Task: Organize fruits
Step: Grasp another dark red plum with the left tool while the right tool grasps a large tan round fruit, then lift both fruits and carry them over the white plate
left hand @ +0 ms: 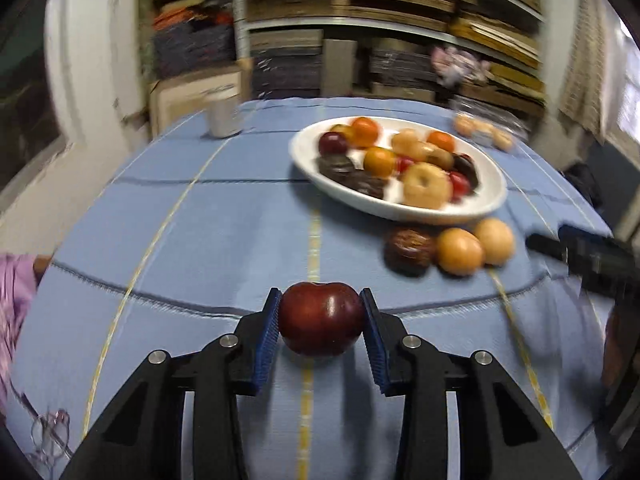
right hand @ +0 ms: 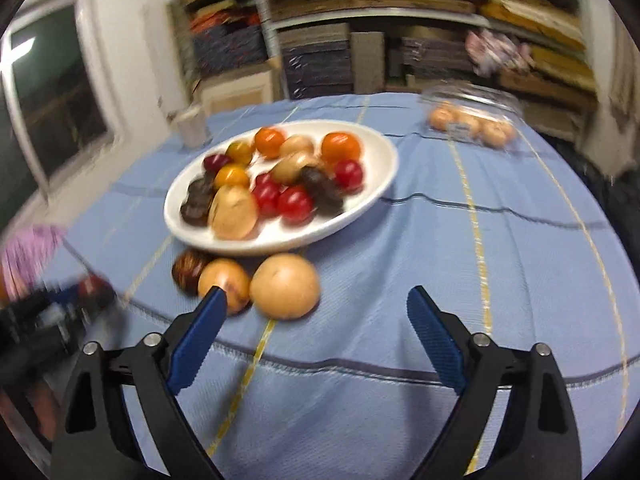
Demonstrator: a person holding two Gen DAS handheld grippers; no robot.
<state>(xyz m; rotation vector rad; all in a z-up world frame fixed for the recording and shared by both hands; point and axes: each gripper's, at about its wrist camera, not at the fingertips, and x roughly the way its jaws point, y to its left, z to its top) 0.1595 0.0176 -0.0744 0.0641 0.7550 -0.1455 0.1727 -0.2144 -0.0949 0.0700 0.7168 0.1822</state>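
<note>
Dark red fruit: a glossy plum-like fruit [left hand: 321, 318] sits clamped between the blue pads of the left claw [left hand: 321, 320], above the blue cloth near the front edge of the table [left hand: 224, 216], well apart from the plate.
Left claw: closed onto the dark red fruit, a pad touching each side.
Right claw: [right hand: 314, 300] spread wide and holding nothing, hovering just in front of the loose fruits; its left pad overlaps the orange-tan one in the right wrist view, though contact cannot be told through the blur.
White plate: [left hand: 486, 204] oval, mid-table, still loaded with a mix of orange, tan, red and dark fruits all jumbled together.
Loose group: a dark brown fruit [left hand: 409, 249], an orange-tan fruit [left hand: 459, 251] and a pale tan fruit [left hand: 494, 240] lie on the cloth just beside the plate's near rim, touching one another.
Clear container: [right hand: 476, 98] at the far right of the table, with a few tan round fruits [right hand: 470, 124] by or in it; too blurred to say which.
Progress: by my reading, early to middle. A few fruits are set out off the plate and one is in hand, but most remain unsorted on the plate.
Left to do: place the held fruit, then work through the plate's contents.
</note>
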